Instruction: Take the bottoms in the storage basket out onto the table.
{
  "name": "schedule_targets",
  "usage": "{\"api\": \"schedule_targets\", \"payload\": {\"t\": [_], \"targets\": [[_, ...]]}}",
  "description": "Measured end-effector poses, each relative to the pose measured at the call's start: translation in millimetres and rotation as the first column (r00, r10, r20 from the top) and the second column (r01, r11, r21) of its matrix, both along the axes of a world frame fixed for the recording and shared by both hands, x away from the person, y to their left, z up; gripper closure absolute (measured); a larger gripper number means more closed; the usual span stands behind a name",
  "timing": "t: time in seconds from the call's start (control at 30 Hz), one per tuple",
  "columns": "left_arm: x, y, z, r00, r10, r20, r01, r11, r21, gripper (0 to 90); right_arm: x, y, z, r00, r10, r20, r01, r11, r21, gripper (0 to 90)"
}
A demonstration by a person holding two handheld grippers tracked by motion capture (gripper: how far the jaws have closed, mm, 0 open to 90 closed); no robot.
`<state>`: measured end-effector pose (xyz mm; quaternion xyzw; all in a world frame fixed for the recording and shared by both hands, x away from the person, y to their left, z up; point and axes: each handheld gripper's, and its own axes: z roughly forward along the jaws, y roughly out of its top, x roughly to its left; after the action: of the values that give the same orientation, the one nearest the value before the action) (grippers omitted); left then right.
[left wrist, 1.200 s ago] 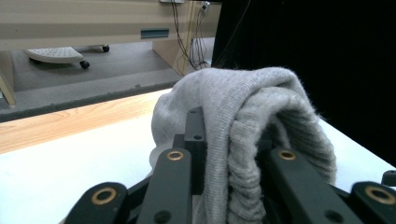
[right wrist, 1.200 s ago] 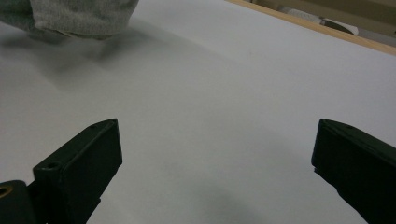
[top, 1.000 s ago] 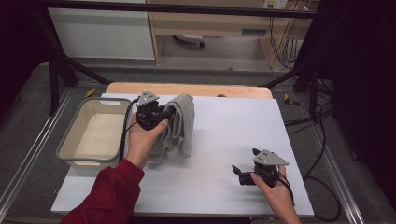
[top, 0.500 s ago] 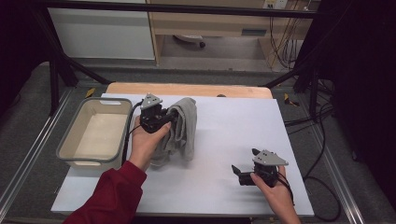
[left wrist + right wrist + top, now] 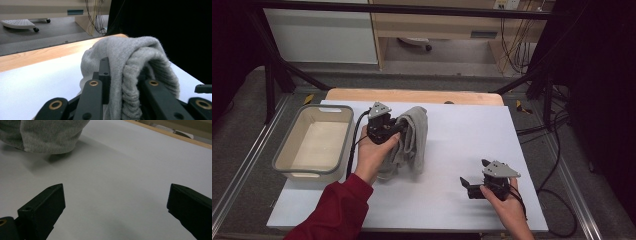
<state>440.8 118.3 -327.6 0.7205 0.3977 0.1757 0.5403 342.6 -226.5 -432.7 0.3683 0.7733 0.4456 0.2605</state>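
A grey knitted cloth (image 5: 416, 137) is bunched up left of the middle of the white table top (image 5: 472, 130). My left gripper (image 5: 403, 126) is shut on it, with folds of the cloth (image 5: 140, 55) draped over and squeezed between the black jaws. The rest hangs down to the table beside the hand. My right gripper (image 5: 474, 175) rests low near the front right of the table. Its jaws stand wide open with nothing between them (image 5: 115, 202), pointing toward the cloth's edge (image 5: 45, 135).
A beige plastic bin (image 5: 287, 150) stands on the table's left edge, close to the left forearm in its red sleeve (image 5: 337, 210). A wooden strip (image 5: 412, 95) runs along the table's far edge. Cables trail on the floor at the right.
My left gripper has shifted a little to the right and toward the person, with the cloth still in it. The right gripper has stayed put.
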Motion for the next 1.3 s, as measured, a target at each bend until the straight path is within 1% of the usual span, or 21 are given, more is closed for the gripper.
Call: {"api": "schedule_targets", "payload": {"t": [0.17,0.47,1.3], "targets": [[0.1,-5.0,-1.3,1.0,-0.008,-0.005,0.008,1.0,-0.003,76.2,0.1,0.1,-0.1,1.0,-0.001,0.0,0.001,1.0,-0.001,2.1],[-0.4,-13.1,-4.2,0.9997,-0.024,-0.01,0.024,0.9997,0.006,76.2,0.0,-0.1,0.0,1.0,0.0,0.0,0.0,1.0,-0.001,2.2],[-1.7,-19.4,-11.9,0.9992,-0.036,-0.02,0.036,0.9993,0.012,76.0,0.1,-0.4,-0.4,1.0,-0.001,-0.003,0.001,1.0,-0.009,2.2]]}}
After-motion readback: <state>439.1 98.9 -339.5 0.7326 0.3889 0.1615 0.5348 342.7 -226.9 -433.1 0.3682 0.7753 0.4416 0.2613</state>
